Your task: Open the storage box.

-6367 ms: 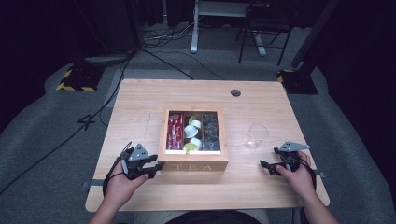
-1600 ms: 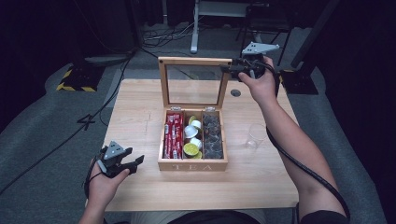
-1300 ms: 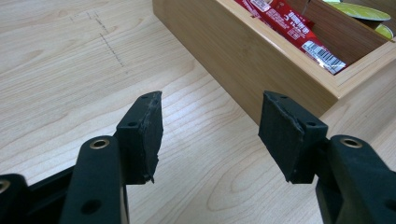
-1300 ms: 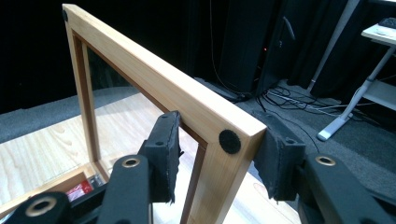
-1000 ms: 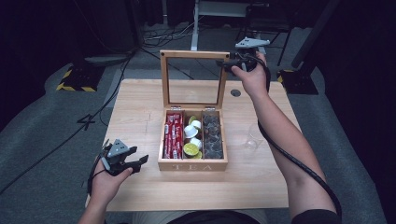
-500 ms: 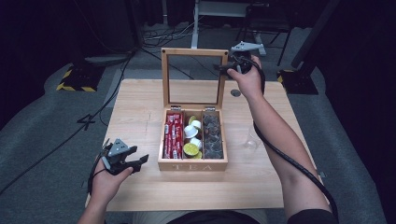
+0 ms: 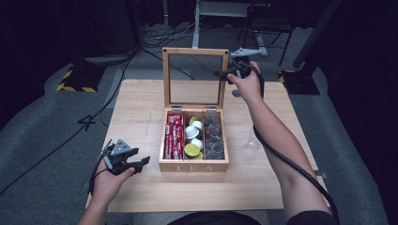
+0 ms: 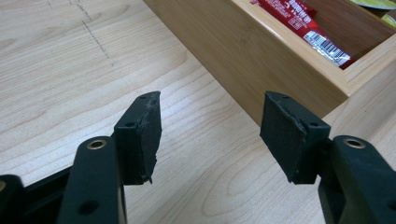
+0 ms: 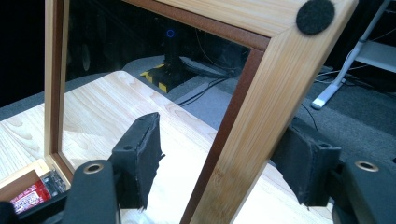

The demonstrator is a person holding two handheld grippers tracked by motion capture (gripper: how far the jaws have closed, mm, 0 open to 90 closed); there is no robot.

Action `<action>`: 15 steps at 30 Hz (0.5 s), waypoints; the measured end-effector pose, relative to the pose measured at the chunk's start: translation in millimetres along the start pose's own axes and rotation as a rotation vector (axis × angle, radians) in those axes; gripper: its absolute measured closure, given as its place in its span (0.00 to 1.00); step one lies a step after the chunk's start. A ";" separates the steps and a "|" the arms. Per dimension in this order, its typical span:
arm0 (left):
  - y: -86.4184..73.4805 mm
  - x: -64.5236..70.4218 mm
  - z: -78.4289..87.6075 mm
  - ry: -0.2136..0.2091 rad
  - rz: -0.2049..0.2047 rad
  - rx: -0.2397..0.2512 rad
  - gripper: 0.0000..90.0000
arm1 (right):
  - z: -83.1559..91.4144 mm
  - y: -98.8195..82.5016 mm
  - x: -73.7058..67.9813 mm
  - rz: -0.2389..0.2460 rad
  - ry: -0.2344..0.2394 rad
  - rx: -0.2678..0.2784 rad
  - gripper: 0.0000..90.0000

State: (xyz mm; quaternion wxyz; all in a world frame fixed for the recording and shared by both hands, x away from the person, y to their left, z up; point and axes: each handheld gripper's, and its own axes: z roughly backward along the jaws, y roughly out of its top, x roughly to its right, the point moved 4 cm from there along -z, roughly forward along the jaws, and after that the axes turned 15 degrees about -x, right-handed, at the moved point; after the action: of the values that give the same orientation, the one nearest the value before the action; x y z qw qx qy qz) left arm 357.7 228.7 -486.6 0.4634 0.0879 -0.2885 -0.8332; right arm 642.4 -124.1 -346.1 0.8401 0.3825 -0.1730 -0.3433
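A wooden tea box [image 7: 193, 165] sits mid-table with its glass-paned lid [image 7: 195, 51] standing upright. Inside are red packets [image 7: 174, 136], yellow and white capsules [image 7: 193, 140] and dark sachets [image 7: 212, 136]. My right gripper [image 7: 224, 75] is at the lid's upper right corner. The lid frame [image 9: 275, 93] stands between its jaws, which have just been opening; the left pad is clear of the wood. My left gripper [image 7: 140, 165] rests open by the box's front left corner [image 8: 280, 60], nothing between its pads [image 8: 144, 135].
A clear wine glass [image 7: 251, 140] stands on the table [image 7: 141, 108] right of the box, close under the person's right forearm. A cable trails from the right gripper along that arm. A round hole [image 7: 236, 93] lies in the tabletop behind the box.
The lid, shut in the oldest frame, has been raised upright. Over the last second my right gripper slid down the lid's right edge and loosened. The left gripper stayed put.
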 end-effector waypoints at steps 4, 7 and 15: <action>-0.2 -1.9 -1.0 0.002 -0.003 -0.007 0.42 | 1.0 -0.1 0.5 -0.001 0.009 -0.002 0.39; 0.2 -3.7 -1.8 0.007 0.010 -0.008 0.40 | 4.4 -0.8 1.9 -0.004 0.006 -0.004 0.40; 22.4 -6.3 4.8 0.009 0.019 0.026 0.40 | 36.4 -5.4 4.6 -0.012 -0.015 0.022 0.35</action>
State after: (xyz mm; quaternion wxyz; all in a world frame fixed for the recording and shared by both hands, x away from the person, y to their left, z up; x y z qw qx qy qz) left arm 375.4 226.7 -470.9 0.4714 0.0950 -0.2981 -0.8246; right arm 623.1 -149.0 -326.5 0.8325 0.3902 -0.1808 -0.3493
